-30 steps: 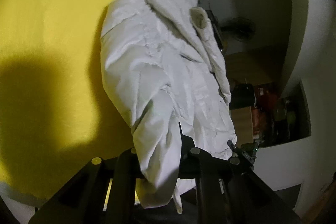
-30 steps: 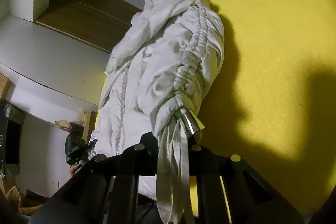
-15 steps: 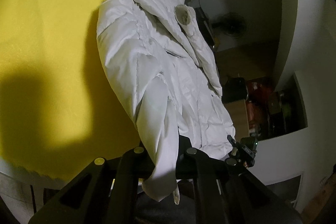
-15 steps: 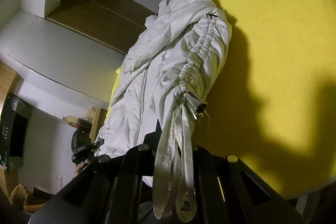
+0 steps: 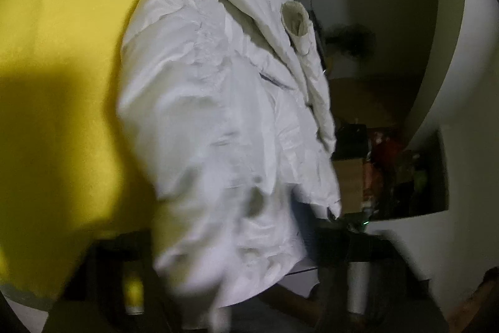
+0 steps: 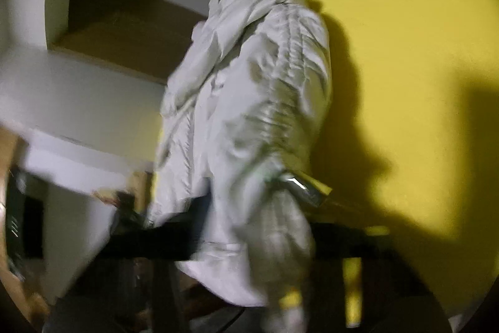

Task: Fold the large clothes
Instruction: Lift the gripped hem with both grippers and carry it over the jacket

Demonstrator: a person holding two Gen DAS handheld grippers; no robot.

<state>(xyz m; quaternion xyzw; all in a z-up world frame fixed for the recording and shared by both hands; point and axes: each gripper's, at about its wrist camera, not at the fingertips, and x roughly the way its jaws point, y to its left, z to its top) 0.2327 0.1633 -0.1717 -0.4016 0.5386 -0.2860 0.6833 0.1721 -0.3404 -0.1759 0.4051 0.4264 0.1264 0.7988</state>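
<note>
Left wrist view: we clamp our left gripper on the white jacket over the yellow cloth; our right gripper, jaws just easing apart, pinches its near gathered sleeve.

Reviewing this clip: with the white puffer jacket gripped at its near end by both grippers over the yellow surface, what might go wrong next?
1. The right gripper has just been opening on the white puffer jacket; the bunched fabric may slip out.
2. The metal toggle on the ruched sleeve could snag.
3. The jacket lies near the edge of the yellow surface; pulling may drag it off.
</note>
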